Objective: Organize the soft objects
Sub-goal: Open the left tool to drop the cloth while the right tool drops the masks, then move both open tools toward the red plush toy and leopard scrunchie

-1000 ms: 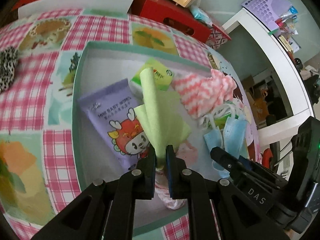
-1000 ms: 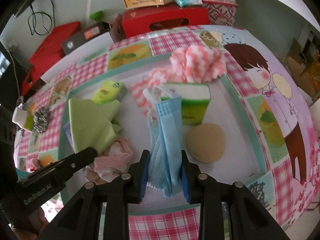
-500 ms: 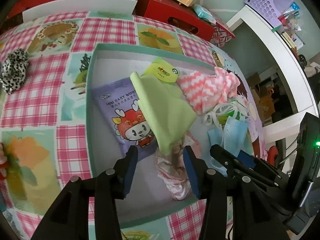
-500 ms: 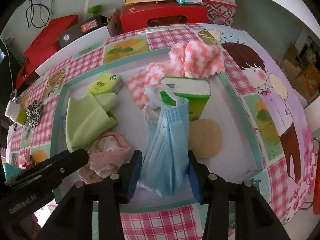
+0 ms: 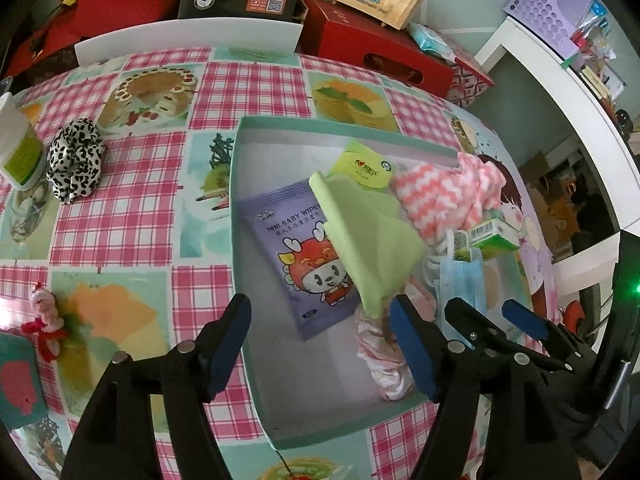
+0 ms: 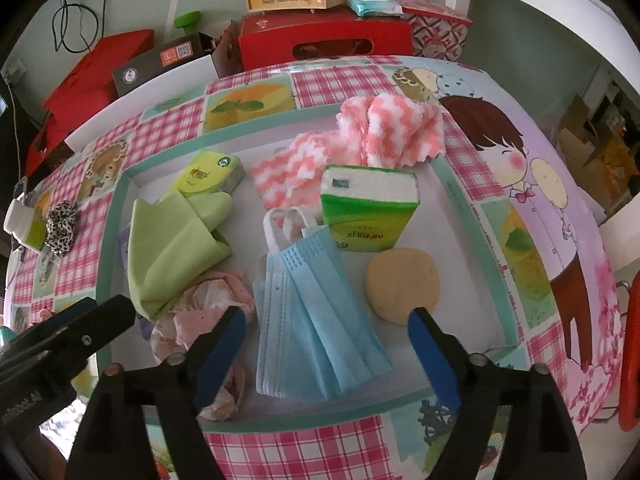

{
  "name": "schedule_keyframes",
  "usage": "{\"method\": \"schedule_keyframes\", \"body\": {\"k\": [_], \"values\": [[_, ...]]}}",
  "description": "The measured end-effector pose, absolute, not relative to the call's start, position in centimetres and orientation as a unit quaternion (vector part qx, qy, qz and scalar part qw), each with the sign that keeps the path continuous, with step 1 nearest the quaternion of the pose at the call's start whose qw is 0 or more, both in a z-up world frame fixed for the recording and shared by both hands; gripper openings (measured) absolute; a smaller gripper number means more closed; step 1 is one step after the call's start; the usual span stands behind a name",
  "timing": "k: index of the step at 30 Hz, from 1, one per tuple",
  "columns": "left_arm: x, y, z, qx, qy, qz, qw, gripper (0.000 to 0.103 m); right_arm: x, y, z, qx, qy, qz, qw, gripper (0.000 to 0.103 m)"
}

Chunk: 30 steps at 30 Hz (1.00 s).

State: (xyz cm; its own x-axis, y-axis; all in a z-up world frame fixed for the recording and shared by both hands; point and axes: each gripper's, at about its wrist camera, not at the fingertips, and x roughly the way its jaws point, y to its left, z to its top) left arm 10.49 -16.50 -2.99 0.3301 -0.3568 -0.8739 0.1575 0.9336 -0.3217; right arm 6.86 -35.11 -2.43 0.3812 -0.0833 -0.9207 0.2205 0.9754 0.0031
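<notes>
A teal-rimmed tray (image 5: 236,240) (image 6: 108,248) holds the soft things. My left gripper (image 5: 318,320) hangs above its near left part, jaws opening. The green cloth (image 5: 368,240) lies loose over the purple baby wipes pack (image 5: 296,248), its lower end beside the right finger. My right gripper (image 6: 326,320) is also opening. The stack of blue face masks (image 6: 316,312) lies flat between its fingers, untouched by the pads. A crumpled pink cloth (image 6: 200,308) sits left of the masks. A pink-white zigzag cloth (image 6: 384,132) drapes over the tray's far rim.
The tray also holds a green tissue pack (image 6: 368,208), a small yellow-green pack (image 6: 208,172) and a tan round pad (image 6: 402,284). On the checked tablecloth at the left lie a leopard scrunchie (image 5: 74,160), a white bottle (image 5: 16,144) and a small red doll (image 5: 44,320). Red boxes (image 5: 376,52) line the back.
Both grippers opened and let go. The green cloth dropped onto the wipes pack and pink cloth. The masks fell flat in the tray. The left gripper drew up and back a little.
</notes>
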Motion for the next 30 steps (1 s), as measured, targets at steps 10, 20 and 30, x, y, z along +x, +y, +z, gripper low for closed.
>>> {"method": "schedule_keyframes", "body": {"k": [10,20,30], "values": [[9.9,-17.0,-1.8,-0.083,0.542,-0.174,0.818,0.090,6.6,-36.0,-1.8,0.075,0.530,-0.110,0.837,0.101],[10.2,-14.8,-0.3,-0.086,0.501,-0.146,0.849,0.102,6.5,-35.9,-1.2,0.079,0.515,-0.113,0.846,0.103],[11.2,-11.1,0.5,-0.104,0.473,-0.119,0.867,0.102,6.6,-34.5,-1.2,0.073,0.514,-0.086,0.851,0.103]]}}
